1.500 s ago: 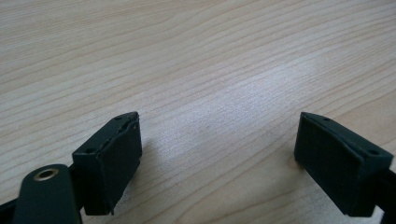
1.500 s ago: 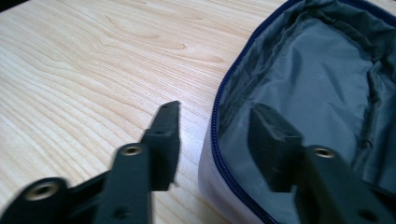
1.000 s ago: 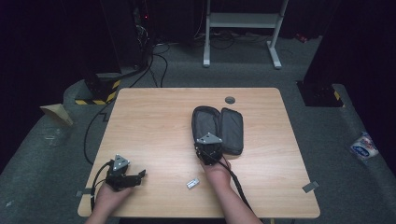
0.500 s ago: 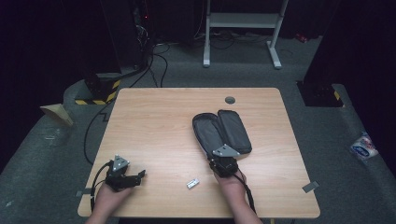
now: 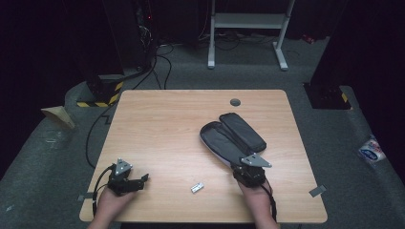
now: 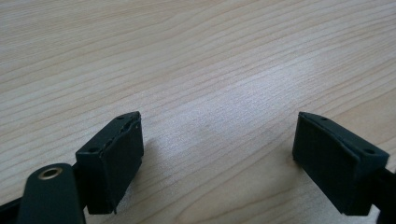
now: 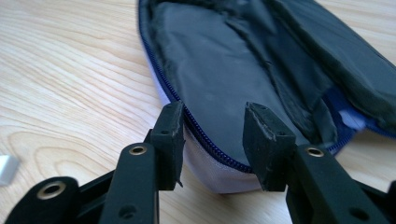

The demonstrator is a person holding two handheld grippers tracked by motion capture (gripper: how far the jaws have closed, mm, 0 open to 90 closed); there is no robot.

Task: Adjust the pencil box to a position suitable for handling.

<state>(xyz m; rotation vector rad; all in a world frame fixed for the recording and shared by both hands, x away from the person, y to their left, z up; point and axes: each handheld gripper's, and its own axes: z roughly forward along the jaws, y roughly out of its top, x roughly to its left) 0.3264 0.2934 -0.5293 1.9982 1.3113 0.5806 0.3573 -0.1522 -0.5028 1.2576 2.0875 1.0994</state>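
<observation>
While its jaws have just been opening, the right hand-held gripper (image 7: pixel 212 140) straddles the pouch (image 7: pixel 224 74) rim, seemingly untouched.

No readable text, label, brand or number anywhere. Blue marking on the white packet (image 5: pixel 371 153) lying on the floor right of the bench (image 5: pixel 157 124), too small to read. Yellow-and-black hazard stripes (image 5: pixel 98 101) on the floor off the bench's far left corner, without lettering.

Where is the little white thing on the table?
In the high view, the small white object lies near the table's front edge, between the two grippers, left of the open black case.
</observation>
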